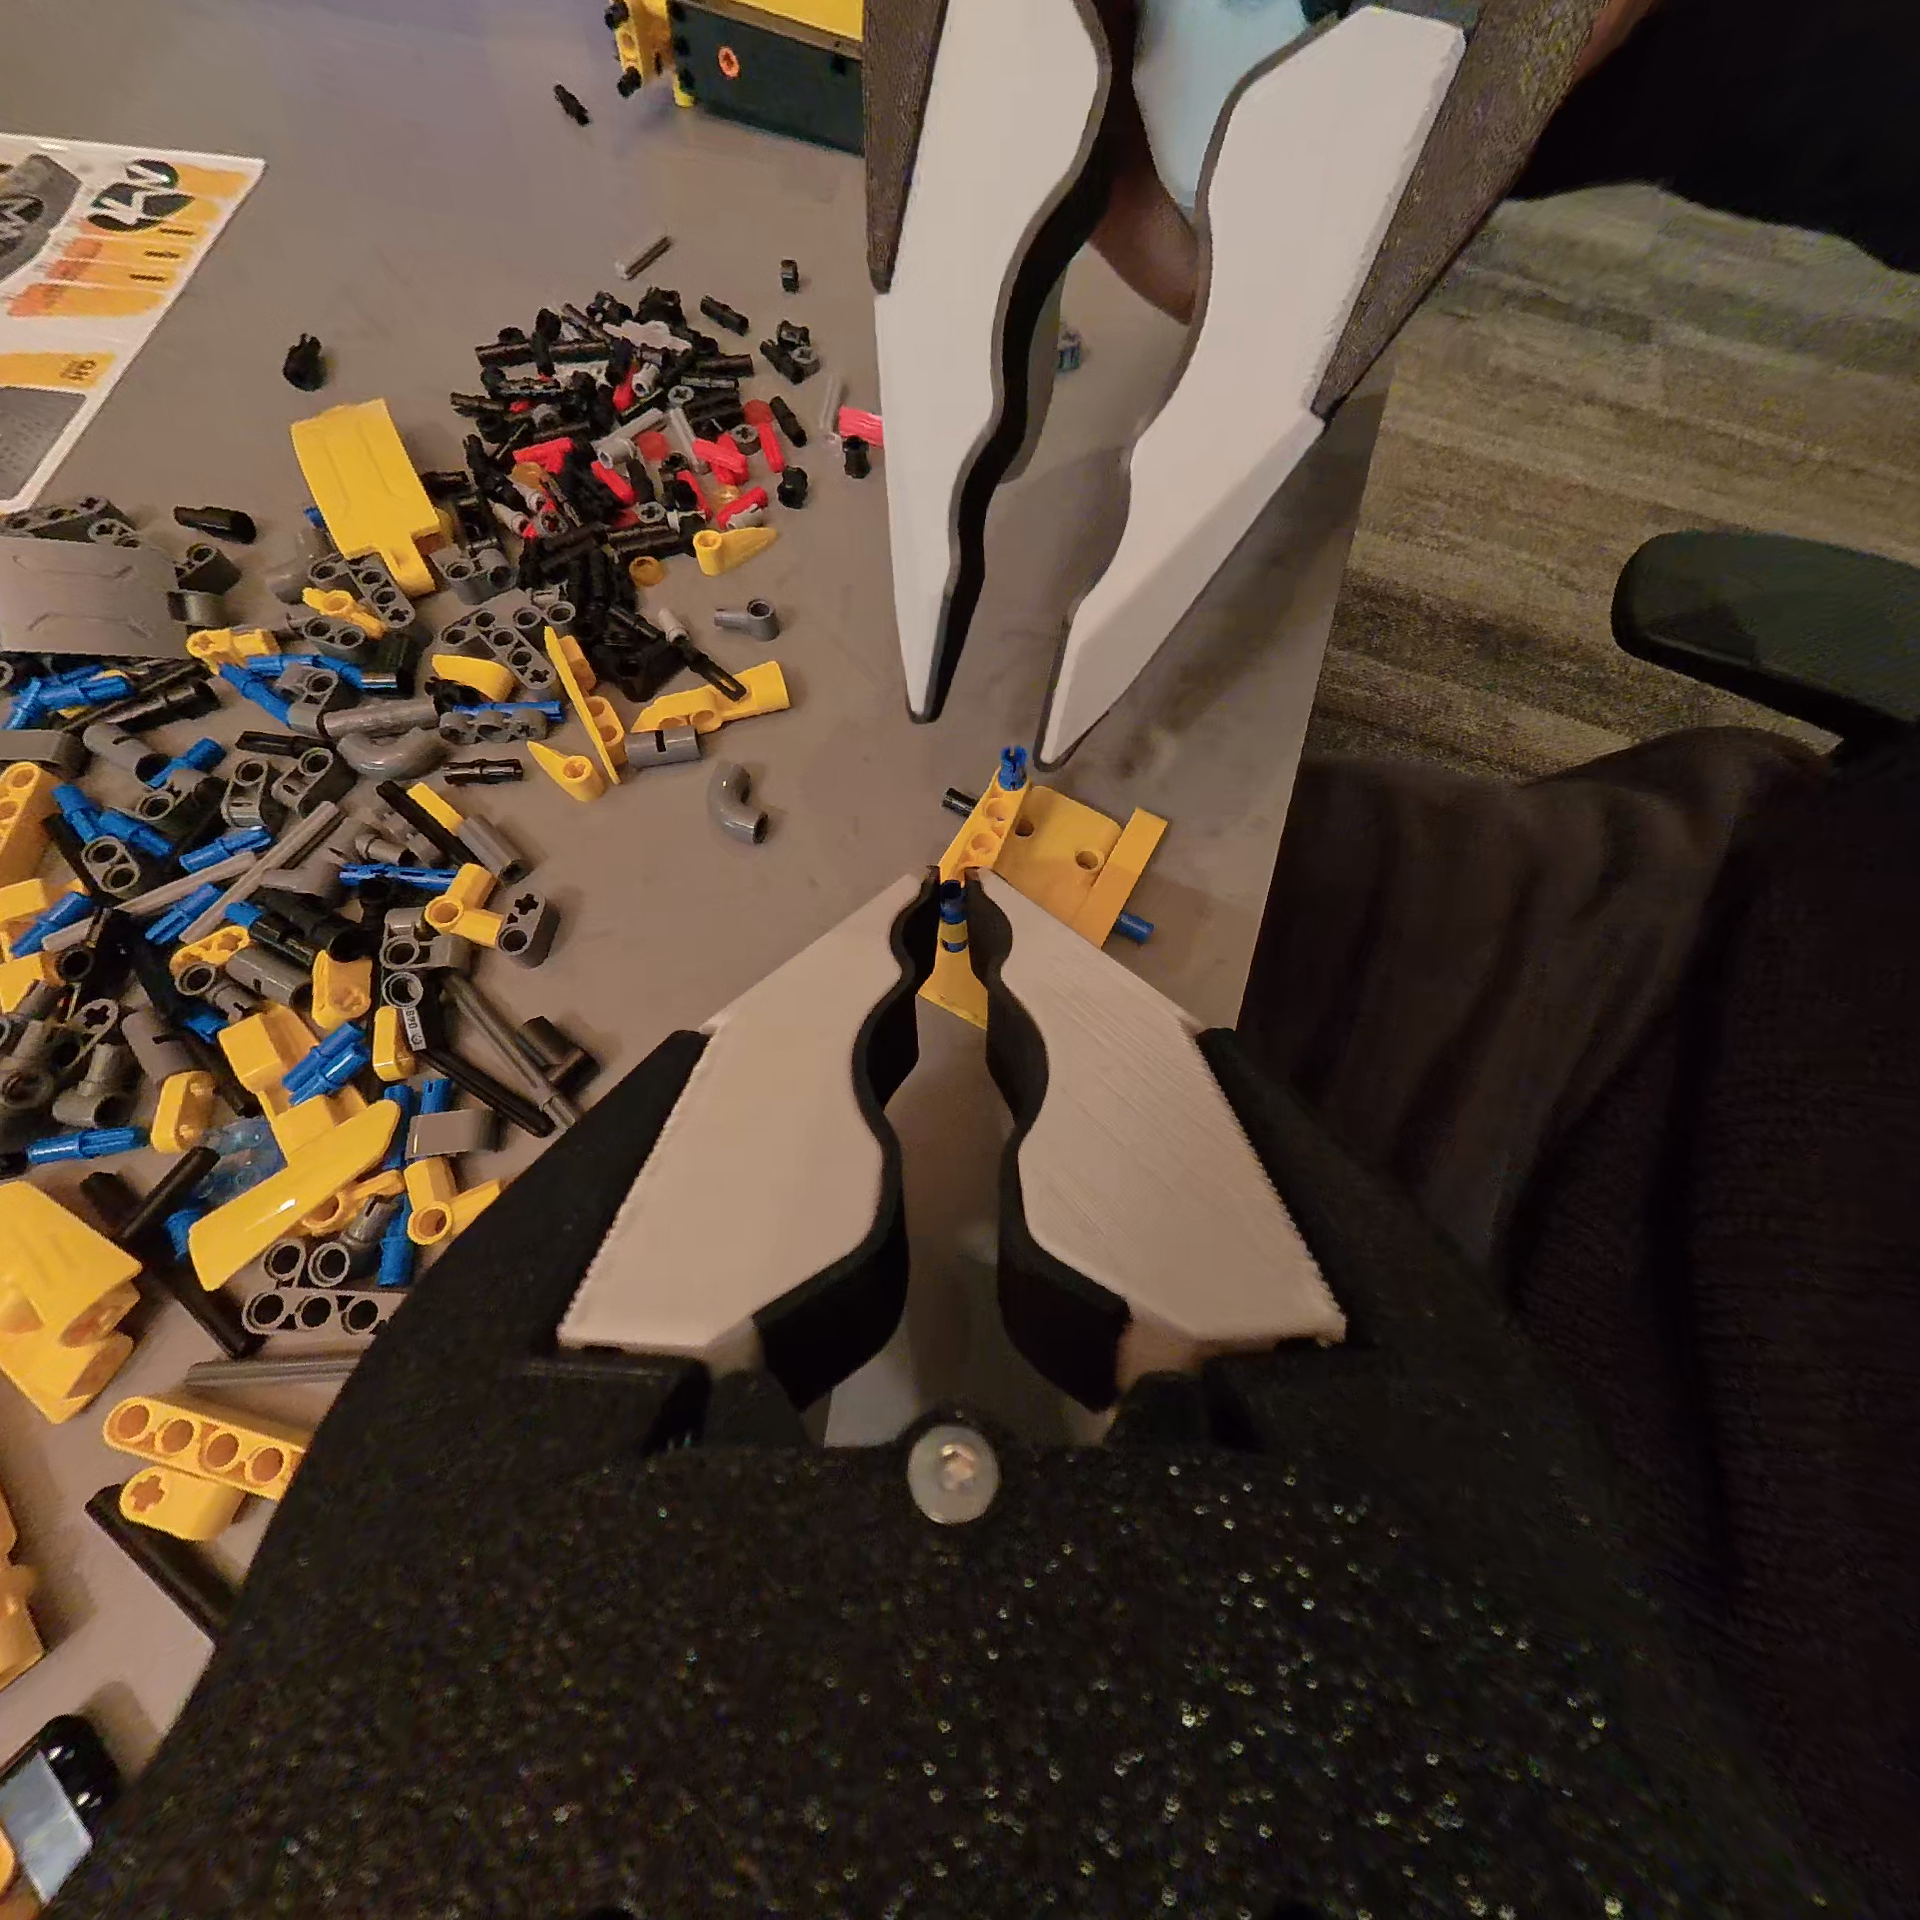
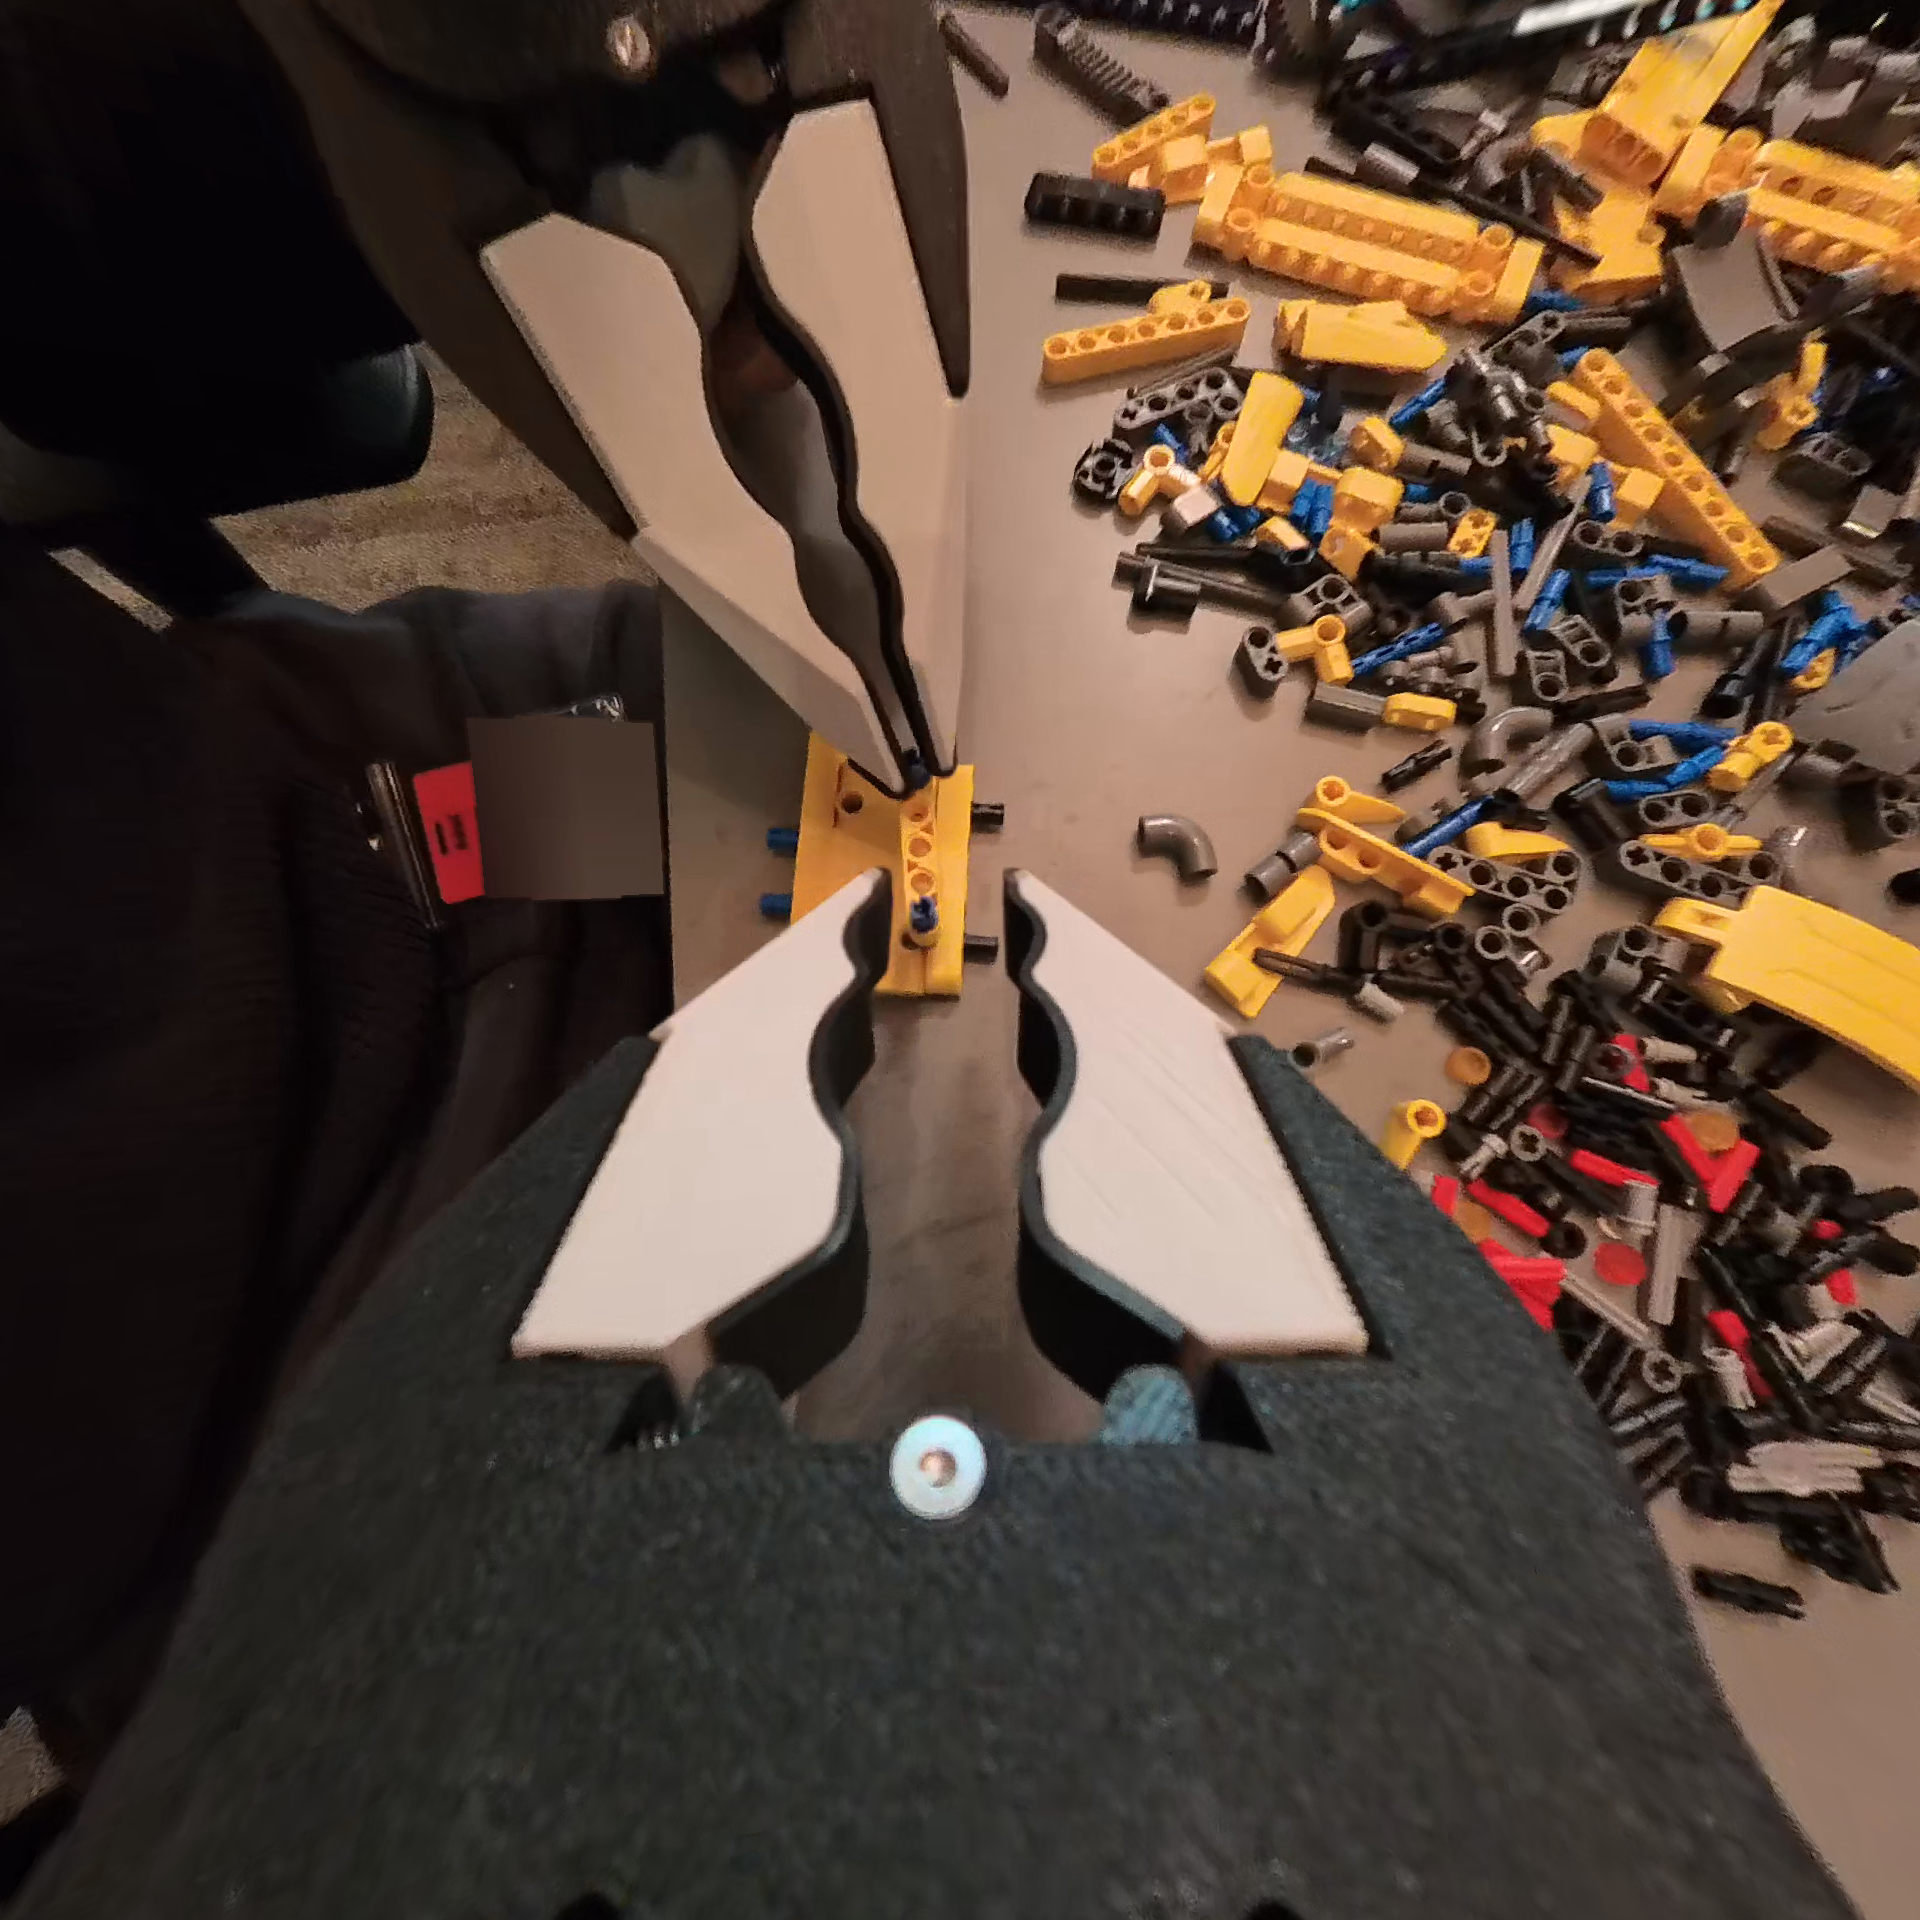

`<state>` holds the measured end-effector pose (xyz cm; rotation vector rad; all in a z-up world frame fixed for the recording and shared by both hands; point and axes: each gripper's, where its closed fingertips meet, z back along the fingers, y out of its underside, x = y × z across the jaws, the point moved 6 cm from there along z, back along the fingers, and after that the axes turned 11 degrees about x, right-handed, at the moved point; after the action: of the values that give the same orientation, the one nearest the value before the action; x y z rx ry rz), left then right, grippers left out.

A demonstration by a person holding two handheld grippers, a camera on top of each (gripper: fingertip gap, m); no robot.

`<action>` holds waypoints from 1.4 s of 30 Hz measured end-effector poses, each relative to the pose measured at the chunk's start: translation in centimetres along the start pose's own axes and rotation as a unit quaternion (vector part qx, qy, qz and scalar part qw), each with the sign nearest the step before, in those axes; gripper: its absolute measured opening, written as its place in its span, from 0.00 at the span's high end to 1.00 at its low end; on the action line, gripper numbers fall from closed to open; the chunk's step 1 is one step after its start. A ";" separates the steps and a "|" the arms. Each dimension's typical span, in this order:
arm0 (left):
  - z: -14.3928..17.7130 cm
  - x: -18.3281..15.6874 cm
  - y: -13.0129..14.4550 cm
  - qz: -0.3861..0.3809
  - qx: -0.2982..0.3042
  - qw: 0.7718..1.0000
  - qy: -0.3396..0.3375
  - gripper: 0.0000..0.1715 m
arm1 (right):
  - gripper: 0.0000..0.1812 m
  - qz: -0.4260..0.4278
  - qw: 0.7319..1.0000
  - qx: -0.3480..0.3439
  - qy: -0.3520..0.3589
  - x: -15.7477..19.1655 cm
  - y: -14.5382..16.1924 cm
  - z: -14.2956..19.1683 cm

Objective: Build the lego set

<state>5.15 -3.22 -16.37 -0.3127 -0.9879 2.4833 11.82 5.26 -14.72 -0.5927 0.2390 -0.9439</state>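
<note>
Left gripper (image 1: 953, 883) pinches a blue pin (image 1: 952, 916) over the yellow assembly (image 1: 1060, 847); right gripper (image 2: 943, 878) gapes empty.
Risk: the unheld assembly may slide near the table (image 1: 665, 312) edge, cocking the pin.

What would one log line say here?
left gripper: shut on small blue plastic pin | right gripper: open, over yellow plastic brick assembly

Glossy yellow plastic assembly (image 1: 1049, 842) at twelve o'clock on the smooth matt grey bench (image 1: 644, 935); ribbed dark knit cloth (image 1: 1558, 1039) at three.
</note>
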 end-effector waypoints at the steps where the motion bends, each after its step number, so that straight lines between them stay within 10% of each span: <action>1: 0.0 0.0 0.0 0.000 0.000 1.000 0.000 0.98 | 0.88 0.004 1.000 0.013 0.003 0.0 0.1 -0.1; 42: -0.5 -0.1 0.4 -0.006 0.025 0.999 -0.023 0.98 | 0.98 -0.025 0.995 0.052 0.087 2.0 0.6 -1.8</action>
<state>5.32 -3.26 -16.99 -0.2345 -0.9425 2.5099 12.52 3.21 -16.43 -0.4223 0.3292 -1.0513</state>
